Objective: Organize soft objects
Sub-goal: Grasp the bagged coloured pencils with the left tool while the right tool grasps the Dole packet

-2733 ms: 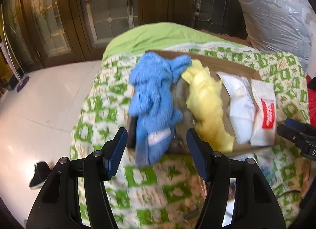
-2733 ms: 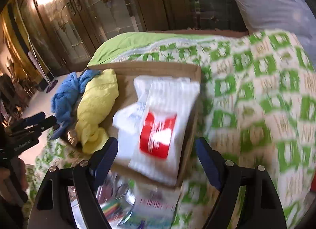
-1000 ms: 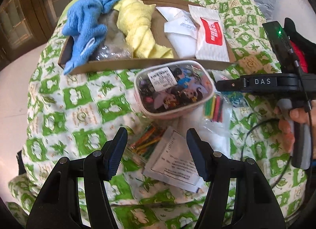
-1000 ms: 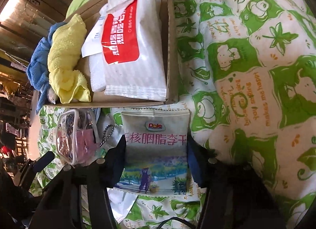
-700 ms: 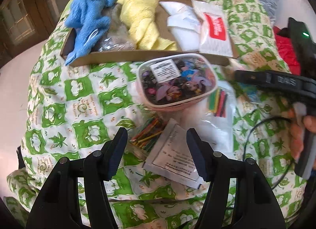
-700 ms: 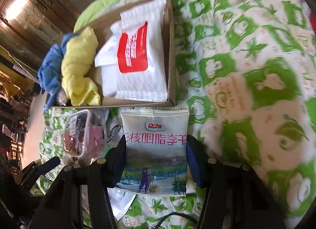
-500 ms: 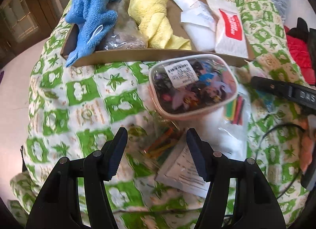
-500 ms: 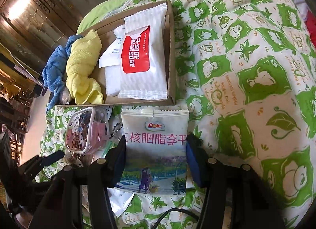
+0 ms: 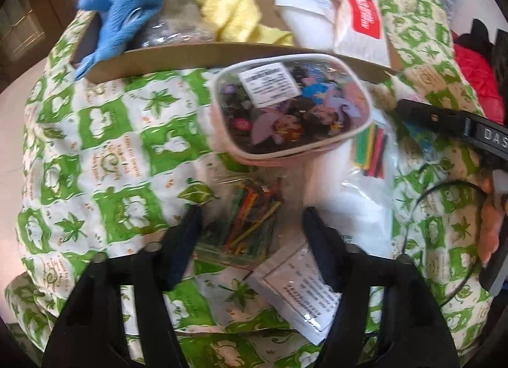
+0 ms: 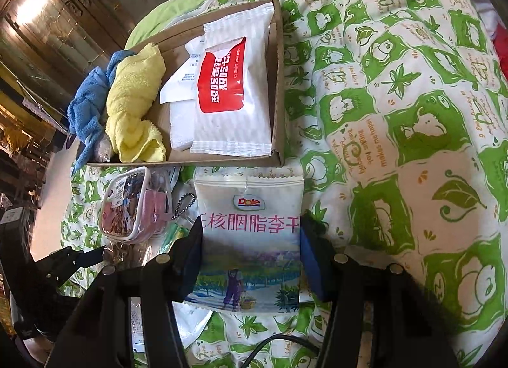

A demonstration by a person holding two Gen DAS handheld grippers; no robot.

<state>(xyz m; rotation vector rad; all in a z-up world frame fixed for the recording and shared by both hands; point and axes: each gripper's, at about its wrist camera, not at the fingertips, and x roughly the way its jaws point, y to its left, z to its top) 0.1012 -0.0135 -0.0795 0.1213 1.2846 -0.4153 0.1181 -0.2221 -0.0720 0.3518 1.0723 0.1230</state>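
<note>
Two grippers are in view, and both have shifted over the last seconds. The right gripper (image 10: 249, 234), which hung spread and empty above the cardboard tray (image 10: 278, 82), is now clenched on the Dole snack pouch (image 10: 249, 225), pinching its lower half from both sides; the pouch hangs at lower centre of the right view, just below the tray's near edge. Judged from this, the pouch is the next soft item bound for the tray, which already holds the blue towel (image 10: 87, 108), yellow towel (image 10: 133, 104) and red-labelled white pack (image 10: 233, 95). The left gripper (image 9: 250, 222) has dropped from the tray toward the loose items on the green quilt (image 9: 104, 133); its jaws are released, straddling the clear bag of coloured sticks (image 9: 247, 222) at lower centre of the left view without touching it. A clear pouch of stickers (image 9: 292, 114) lies above, near the tray wall. Both grippers point forward and downward at the quilt.
</note>
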